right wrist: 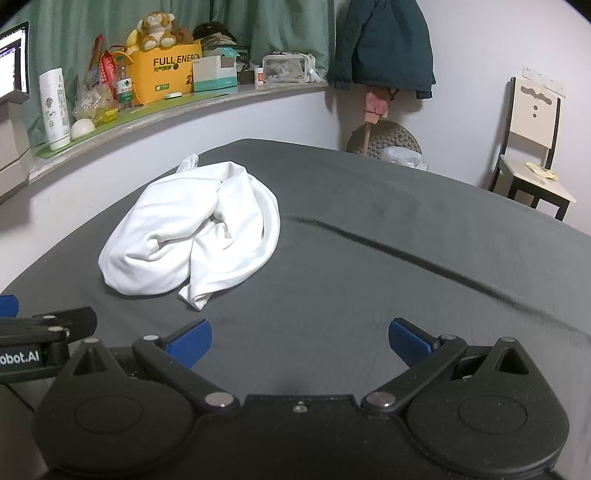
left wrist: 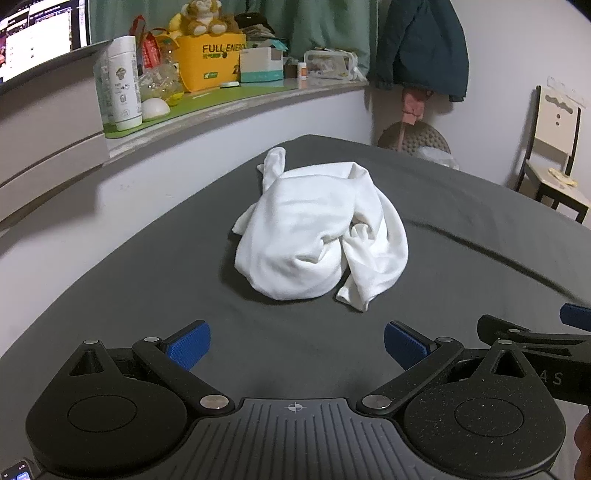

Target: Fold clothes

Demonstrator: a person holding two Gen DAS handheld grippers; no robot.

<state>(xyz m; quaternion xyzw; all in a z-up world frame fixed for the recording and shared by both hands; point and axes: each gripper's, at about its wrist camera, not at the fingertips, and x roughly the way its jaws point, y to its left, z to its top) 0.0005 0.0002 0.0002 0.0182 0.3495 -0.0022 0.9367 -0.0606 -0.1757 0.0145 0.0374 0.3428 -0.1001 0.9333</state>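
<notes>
left gripper point(left wrist: 297, 345) and right gripper point(right wrist: 300, 345) both spread wide and empty, short of the white garment point(left wrist: 317, 232).
nothing looks folded yet: the garment lies in a crumpled heap mid-way across the grey bed sheet point(left wrist: 461, 266), untouched. both grippers hover low and side by side, aimed forward along the sheet, so spreading and every fold remain.

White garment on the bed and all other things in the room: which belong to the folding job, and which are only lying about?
For the job:
- crumpled white garment
- grey bed sheet it lies on
- left gripper, open
- right gripper, open

Only lying about:
- yellow box on the ledge
- plush toy
- white bottle
- hanging jacket
- chair
</notes>
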